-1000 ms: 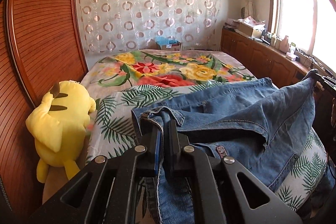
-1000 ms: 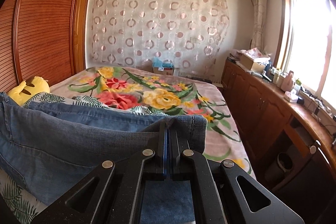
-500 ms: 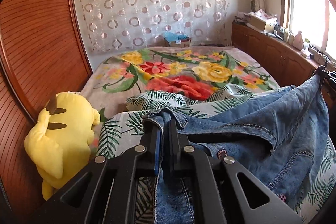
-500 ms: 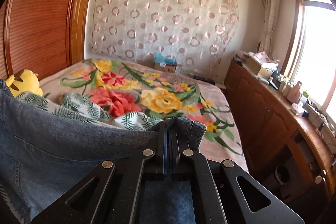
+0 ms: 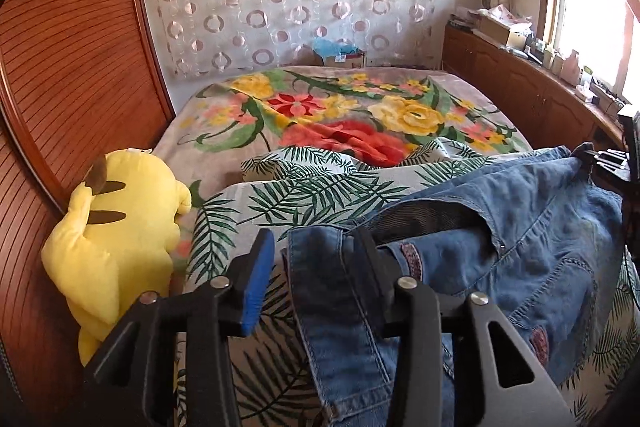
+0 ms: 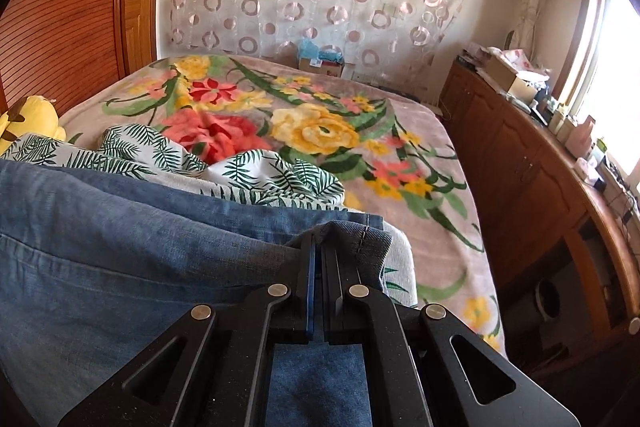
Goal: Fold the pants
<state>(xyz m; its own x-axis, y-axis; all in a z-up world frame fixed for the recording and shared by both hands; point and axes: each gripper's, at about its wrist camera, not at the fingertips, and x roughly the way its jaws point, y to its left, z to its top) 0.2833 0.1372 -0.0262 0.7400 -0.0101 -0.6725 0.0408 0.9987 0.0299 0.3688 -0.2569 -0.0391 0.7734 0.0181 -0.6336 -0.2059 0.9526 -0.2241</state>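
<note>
Blue denim pants (image 5: 520,251) lie bunched on the leaf-print sheet (image 5: 304,195) at the near end of the bed. My left gripper (image 5: 314,247) is open, its jaws wide apart, with the waistband edge lying loose between them. My right gripper (image 6: 320,251) is shut on the pants (image 6: 120,239), pinching a folded denim edge at the sheet's right side. The right gripper also shows in the left wrist view (image 5: 588,155), holding the far corner of the pants up.
A yellow plush toy (image 5: 120,235) sits at the bed's left edge against the wooden louvred wardrobe (image 5: 60,75). A floral blanket (image 6: 320,123) covers the far bed. A wooden cabinet (image 6: 532,163) with clutter runs along the right under the window.
My left gripper has opened and let go of the waistband, which now lies between its jaws. The pants have come down onto the sheet. The right gripper stays shut on them.
</note>
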